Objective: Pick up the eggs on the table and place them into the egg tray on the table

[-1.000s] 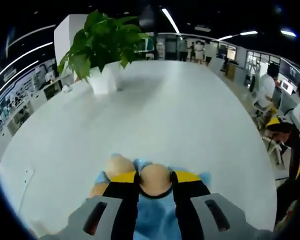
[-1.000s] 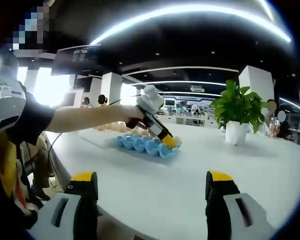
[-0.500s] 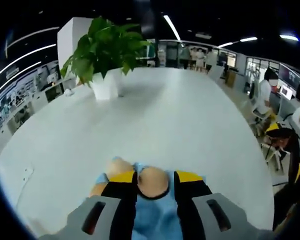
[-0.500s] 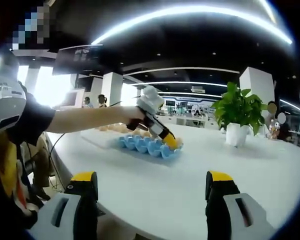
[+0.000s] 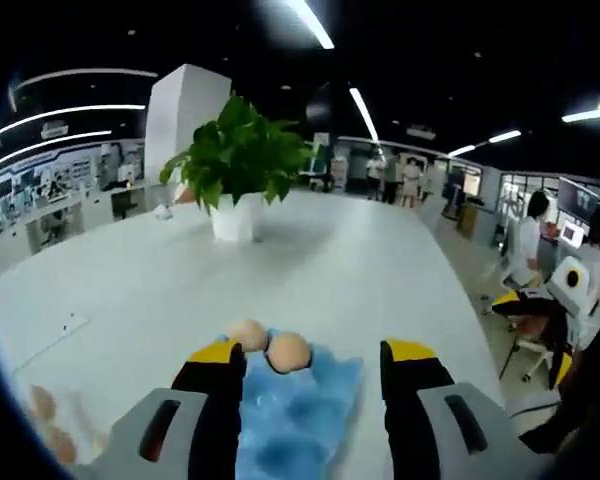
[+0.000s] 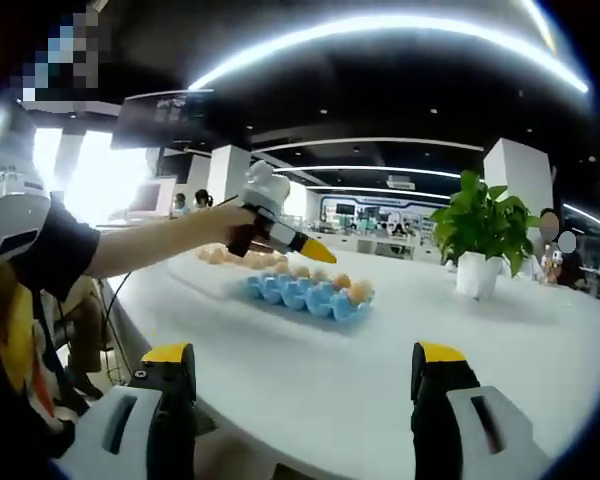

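Note:
The blue egg tray (image 5: 305,405) lies just beyond my left gripper (image 5: 313,356), whose jaws stand open and wide apart with nothing between them. Two eggs (image 5: 288,352) sit in the tray's far cells. Loose eggs (image 5: 46,404) lie on the table at the lower left. In the right gripper view a hand holds the left gripper (image 6: 302,244) raised above the tray (image 6: 310,298), clear of the eggs (image 6: 359,292) at its right end. More loose eggs (image 6: 220,256) lie behind the tray. My right gripper (image 6: 304,360) is open, well short of the tray.
A potted plant (image 5: 242,165) in a white pot stands farther along the white table (image 5: 310,265); the same plant (image 6: 480,235) shows at the right. People sit at desks beyond the table's right edge (image 5: 535,300). A person's arm (image 6: 150,240) reaches over the table.
My left gripper opened and let go of the egg, leaving it in the tray, then lifted up and back. The right gripper has stayed still.

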`<state>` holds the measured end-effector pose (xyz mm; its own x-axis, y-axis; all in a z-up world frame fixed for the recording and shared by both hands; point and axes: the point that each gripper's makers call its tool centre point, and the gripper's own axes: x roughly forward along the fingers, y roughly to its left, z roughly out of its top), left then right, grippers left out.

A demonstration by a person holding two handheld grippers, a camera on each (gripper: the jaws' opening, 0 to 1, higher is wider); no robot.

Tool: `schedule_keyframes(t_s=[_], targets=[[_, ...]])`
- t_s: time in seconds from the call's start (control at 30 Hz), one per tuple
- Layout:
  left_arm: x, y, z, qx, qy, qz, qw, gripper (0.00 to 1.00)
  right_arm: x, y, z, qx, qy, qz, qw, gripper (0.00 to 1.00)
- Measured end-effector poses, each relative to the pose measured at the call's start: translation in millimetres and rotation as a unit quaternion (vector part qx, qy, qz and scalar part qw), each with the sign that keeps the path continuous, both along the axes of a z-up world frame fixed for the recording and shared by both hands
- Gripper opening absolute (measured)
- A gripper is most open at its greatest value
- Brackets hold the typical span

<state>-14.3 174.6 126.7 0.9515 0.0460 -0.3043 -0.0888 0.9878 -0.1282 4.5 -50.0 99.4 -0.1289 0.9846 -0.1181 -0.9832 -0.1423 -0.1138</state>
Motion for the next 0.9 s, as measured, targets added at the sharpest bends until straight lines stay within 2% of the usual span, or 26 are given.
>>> schedule_keyframes(t_s=[0.03,0.17,0.37,0.43,0.6,0.73,0.9], targets=[[-2.7,-0.1,1.2,-0.002,-0.003,0.001,1.0,0.57,0.2,0.3,0.1,0.0,0.0,0.0,1.0,0.93],[-45.8,12.4,13.2,-0.009,-0.036,0.033,0.9988,0.62,3.4,2.5,4.6,0.007,0.0,-0.004,1.0,0.93],[-88.6,25.7,18.0,0.001,-0.055,0.079,0.9954,0.71,3.4,6.8,5.2,0.009,-0.002,-0.002,1.0,0.93],[-100.0,27.7,18.1,0.006,-0.056,0.089,0.9944,0.73,2.6,7.7,5.2,0.01,-0.002,0.0,0.9999,0.93],[-137.7,26.3,17.1,0.019,-0.058,0.122,0.9907,0.84,0.0,9.3,5.4,0.011,-0.003,0.006,0.9999,0.93],[-166.9,23.0,15.9,0.015,-0.068,0.147,0.9867,0.93,-2.2,10.4,5.1,0.01,-0.005,0.011,0.9999,0.93],[-196.3,21.3,10.3,0.029,-0.069,0.171,0.9824,0.94,-5.5,11.1,6.3,0.012,-0.005,0.016,0.9998,0.93]])
